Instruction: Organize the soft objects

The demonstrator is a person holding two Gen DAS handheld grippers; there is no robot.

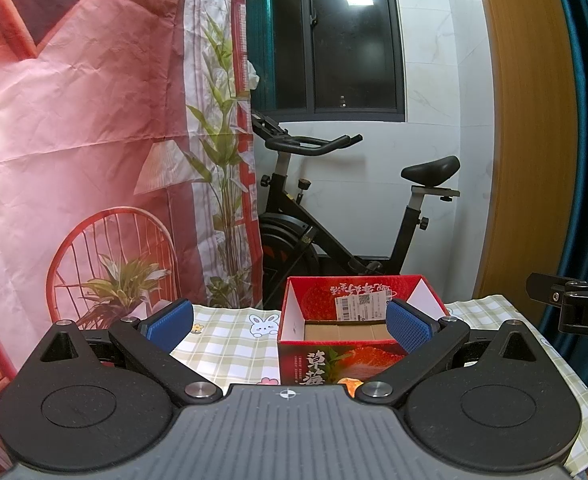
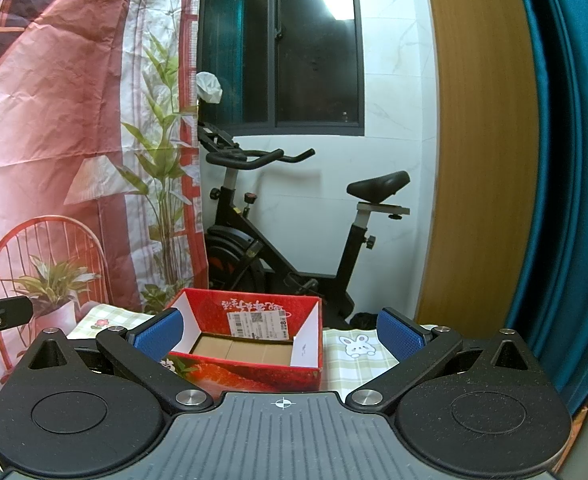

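Note:
A red strawberry-print cardboard box (image 1: 358,312) stands open on the checked tablecloth (image 1: 229,332), its brown floor bare. It also shows in the right wrist view (image 2: 249,344). My left gripper (image 1: 289,326) is open and empty, held just in front of the box, its right pad (image 1: 408,326) over the box's right side. My right gripper (image 2: 279,334) is open and empty, in front of the box, which sits between centre and left pad (image 2: 159,334). No soft objects are in view.
The right gripper's body (image 1: 574,300) pokes in at the right of the left wrist view. An exercise bike (image 1: 334,216) stands behind the table. A printed red backdrop (image 1: 73,140) hangs at left. A wooden panel (image 2: 474,160) and teal curtain (image 2: 566,160) stand at right.

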